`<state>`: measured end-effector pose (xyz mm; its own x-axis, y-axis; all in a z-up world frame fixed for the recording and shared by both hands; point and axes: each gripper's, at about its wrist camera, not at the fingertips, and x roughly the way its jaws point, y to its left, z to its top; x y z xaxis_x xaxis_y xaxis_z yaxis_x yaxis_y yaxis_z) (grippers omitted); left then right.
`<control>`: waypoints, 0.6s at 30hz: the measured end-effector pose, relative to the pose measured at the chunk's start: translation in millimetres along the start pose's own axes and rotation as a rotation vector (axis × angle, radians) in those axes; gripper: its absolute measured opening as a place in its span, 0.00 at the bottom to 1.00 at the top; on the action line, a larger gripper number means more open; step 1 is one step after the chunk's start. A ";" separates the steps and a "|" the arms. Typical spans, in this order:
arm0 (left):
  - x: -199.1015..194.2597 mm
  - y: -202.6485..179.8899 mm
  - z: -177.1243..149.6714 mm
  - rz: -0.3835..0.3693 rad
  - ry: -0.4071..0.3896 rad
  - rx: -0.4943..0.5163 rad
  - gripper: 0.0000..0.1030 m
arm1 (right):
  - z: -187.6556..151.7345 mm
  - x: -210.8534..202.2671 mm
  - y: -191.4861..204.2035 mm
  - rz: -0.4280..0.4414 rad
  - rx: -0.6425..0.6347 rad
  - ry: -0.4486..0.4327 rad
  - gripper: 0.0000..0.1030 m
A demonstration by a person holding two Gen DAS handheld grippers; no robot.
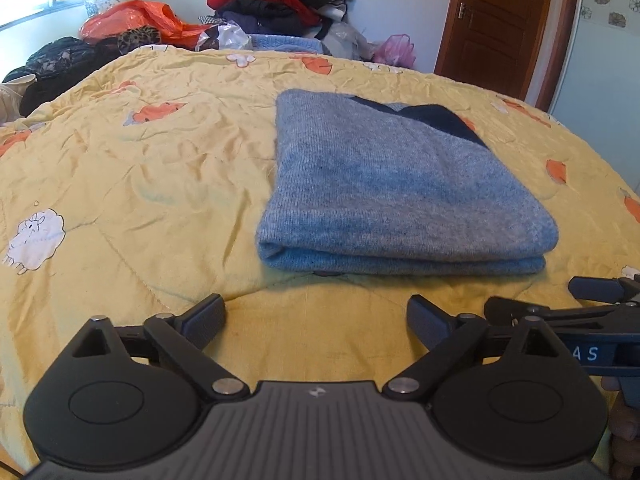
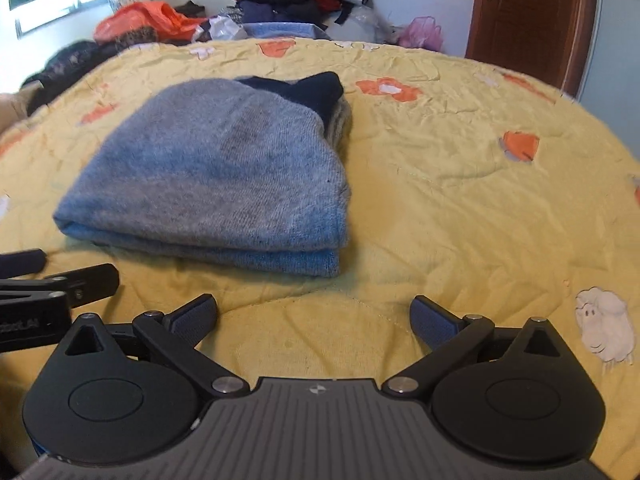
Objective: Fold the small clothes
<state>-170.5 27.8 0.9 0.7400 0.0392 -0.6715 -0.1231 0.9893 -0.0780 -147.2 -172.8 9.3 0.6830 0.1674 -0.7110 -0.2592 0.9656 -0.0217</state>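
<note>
Both tongs (image 1: pixel 316 316) agape, short of sweater (image 1: pixel 400 184)

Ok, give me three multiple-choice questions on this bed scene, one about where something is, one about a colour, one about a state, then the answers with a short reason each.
1. Where does the grey sweater lie?
A. on the yellow quilt
B. on the clothes pile by the wall
C. between the left gripper's fingers

2. What colour is the trim at the sweater's far end?
A. red
B. dark navy
C. white

3. How does the sweater look?
A. spread flat, unfolded
B. folded into a stacked rectangle
C. crumpled in a ball

Answers:
1. A, it rests on the quilt ahead of both the left gripper and the right gripper, whose fingers are open and empty.
2. B, a dark navy band shows at the far edge in both views.
3. B, layered edges show along its near side.
</note>
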 end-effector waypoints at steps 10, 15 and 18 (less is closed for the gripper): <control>-3.7 -3.0 -4.7 0.029 -0.002 -0.001 1.00 | -2.5 4.8 6.5 -0.081 0.092 -0.037 1.00; -4.2 -3.8 -3.8 0.037 0.012 -0.003 1.00 | -0.3 5.6 5.9 -0.084 0.097 -0.030 1.00; -4.7 -4.8 -4.0 0.040 0.019 0.006 1.00 | -1.4 5.0 5.5 -0.079 0.093 -0.036 1.00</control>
<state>-176.0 22.3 1.5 0.7220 0.0764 -0.6876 -0.1487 0.9878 -0.0463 -146.2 -167.0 4.6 0.7233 0.0952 -0.6839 -0.1401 0.9901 -0.0104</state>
